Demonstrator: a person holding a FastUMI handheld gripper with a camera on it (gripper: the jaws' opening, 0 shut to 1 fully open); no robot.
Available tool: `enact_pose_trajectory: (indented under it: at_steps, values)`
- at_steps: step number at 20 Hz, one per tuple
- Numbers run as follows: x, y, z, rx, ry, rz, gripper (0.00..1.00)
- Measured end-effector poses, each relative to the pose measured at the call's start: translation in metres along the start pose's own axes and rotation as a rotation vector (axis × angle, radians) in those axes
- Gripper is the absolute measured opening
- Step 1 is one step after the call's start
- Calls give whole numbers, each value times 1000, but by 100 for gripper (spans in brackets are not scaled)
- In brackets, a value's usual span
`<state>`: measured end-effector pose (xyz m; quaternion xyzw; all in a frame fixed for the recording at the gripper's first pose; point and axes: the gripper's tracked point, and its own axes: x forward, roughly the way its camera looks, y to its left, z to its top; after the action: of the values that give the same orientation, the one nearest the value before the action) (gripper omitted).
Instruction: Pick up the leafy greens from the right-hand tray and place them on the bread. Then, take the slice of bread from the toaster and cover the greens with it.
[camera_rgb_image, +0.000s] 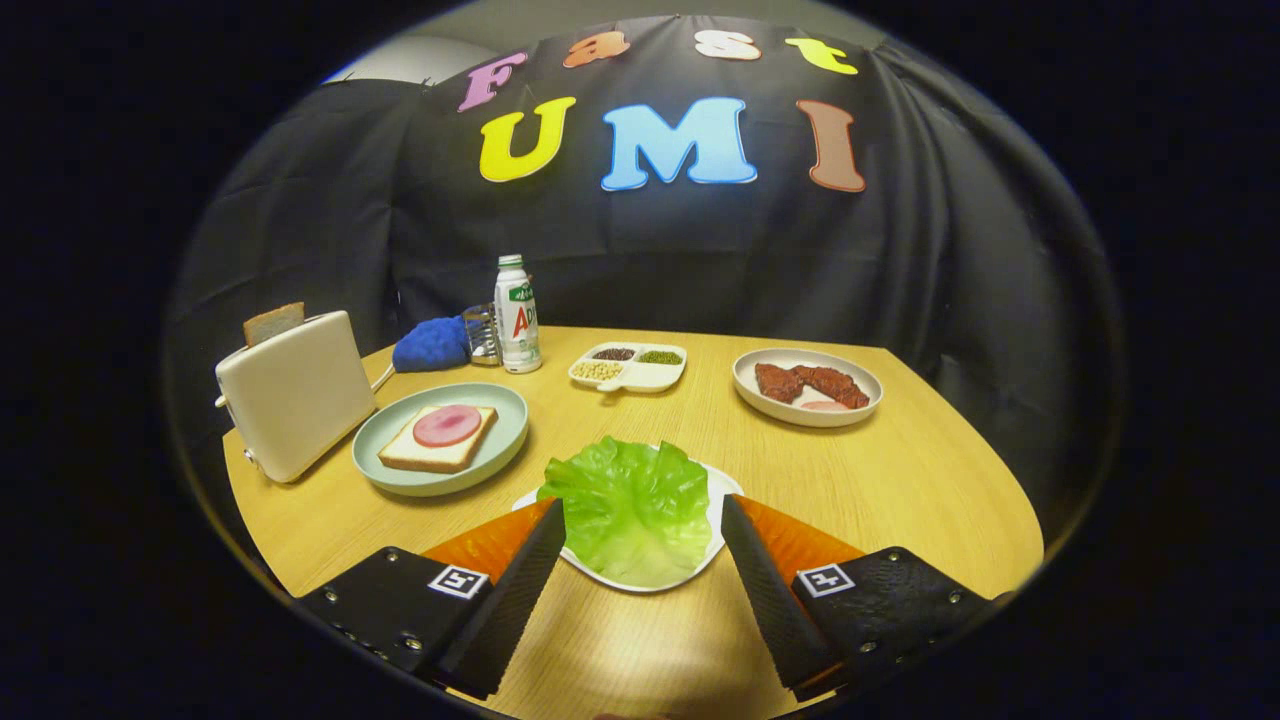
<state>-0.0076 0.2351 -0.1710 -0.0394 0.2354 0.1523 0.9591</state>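
Gripper view. The gripper (640, 525) is released: its two fingers stand wide apart in the lower centre of the frame, and neither presses on anything. The greens (632, 505) lie between the fingertips on a white tray (722, 490), lower centre. Whether the tips touch the tray rim cannot be told.

Step in hand, as judged: grasp the greens.
- Lower the fingers until the tips bracket the leaf, not the tray rim.
- Close on the bunched middle of the leaf; a thin edge would likely slip out.
- Lift straight up until clear of the tray, so the tray is not dragged.

Destination: the bread (438, 445), topped with a pink round slice, lies on a green plate (505, 440) in the left centre of the frame. The toaster (295, 395) stands just left of that plate, with a second slice (273, 322) standing out of its slot, upper left.

Writing: the bottle (517, 315), upper centre-left, carries a label with a large red letter "A"; the rest is too small to read. Each finger mount bears a square printed marker with no legible text.
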Motion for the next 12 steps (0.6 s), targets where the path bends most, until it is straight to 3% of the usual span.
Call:
enact_pose_trajectory:
  at_steps: [3,4,5,6,8,10,12]
  values:
    - [11,1,-13,-18,58,-7,92]
    - [12,1,-14,-19,69,-4,85]
    - [16,-1,-14,-23,75,-16,84]
    - [18,-5,-16,-23,89,-30,73]
    - [20,-2,-24,45,141,-2,35]
    - [20,3,-30,126,190,45,7]
    - [18,1,-17,118,143,54,7]
